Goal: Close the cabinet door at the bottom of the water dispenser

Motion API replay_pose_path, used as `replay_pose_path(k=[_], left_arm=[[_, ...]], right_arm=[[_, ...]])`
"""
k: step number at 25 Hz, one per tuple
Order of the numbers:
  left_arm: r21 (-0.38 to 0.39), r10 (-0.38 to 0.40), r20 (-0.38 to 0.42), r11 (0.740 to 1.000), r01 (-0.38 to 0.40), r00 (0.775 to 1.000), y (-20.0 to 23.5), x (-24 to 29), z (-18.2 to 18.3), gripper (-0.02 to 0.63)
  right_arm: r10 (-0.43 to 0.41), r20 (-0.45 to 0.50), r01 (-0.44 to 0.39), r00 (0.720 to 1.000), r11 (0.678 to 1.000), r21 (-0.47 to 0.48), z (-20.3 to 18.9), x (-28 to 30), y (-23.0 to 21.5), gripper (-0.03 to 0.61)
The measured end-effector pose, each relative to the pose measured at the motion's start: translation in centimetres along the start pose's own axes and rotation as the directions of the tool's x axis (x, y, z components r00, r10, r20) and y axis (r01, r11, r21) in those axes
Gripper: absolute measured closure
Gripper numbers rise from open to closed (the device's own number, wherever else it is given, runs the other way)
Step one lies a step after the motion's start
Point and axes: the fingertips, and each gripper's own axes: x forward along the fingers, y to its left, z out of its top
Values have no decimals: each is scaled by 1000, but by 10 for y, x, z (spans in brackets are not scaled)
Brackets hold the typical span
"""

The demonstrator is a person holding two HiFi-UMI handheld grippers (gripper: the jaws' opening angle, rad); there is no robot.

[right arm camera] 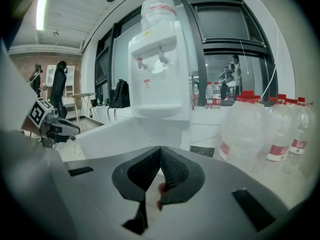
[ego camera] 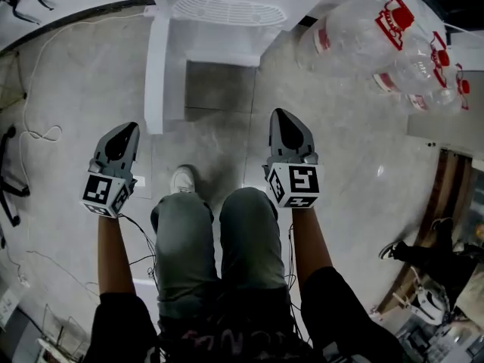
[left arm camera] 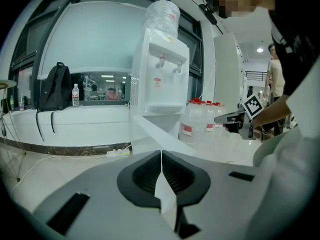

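1. My left gripper (ego camera: pixel 123 136) has its jaws pressed together on nothing and hangs just short of the door's free edge.
2. My right gripper (ego camera: pixel 286 127) is likewise closed and empty, off to the right of the door.
3. The tall white water dispenser (ego camera: pixel 227 13) stands ahead of me. Its white bottom cabinet door (ego camera: pixel 155 74) is swung wide open toward me.
4. Clear plastic water jugs with red caps (ego camera: pixel 355 29) sit right of the dispenser.

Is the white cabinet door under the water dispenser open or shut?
Open: the white cabinet door juts out from the white water dispenser toward the person.
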Motion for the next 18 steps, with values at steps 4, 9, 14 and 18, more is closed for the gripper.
replay_pose_path(k=[4, 9, 14, 18], left_arm=[[0, -30, 38, 1000, 30, 999, -2, 12, -24, 607], [30, -68, 98, 997, 66, 993, -12, 30, -24, 607], [82, -109, 114, 992, 100, 987, -27, 44, -20, 607], [114, -168, 130, 982, 154, 977, -51, 61, -13, 607]], right_arm=[[13, 18, -13, 1000, 1000, -7, -30, 20, -6, 566], [18, 56, -17, 998, 1000, -8, -52, 36, -16, 566], [-1, 67, 1, 998, 1000, 0, -71, 33, -35, 565], [-32, 69, 31, 997, 999, 7, -85, 28, -56, 565]])
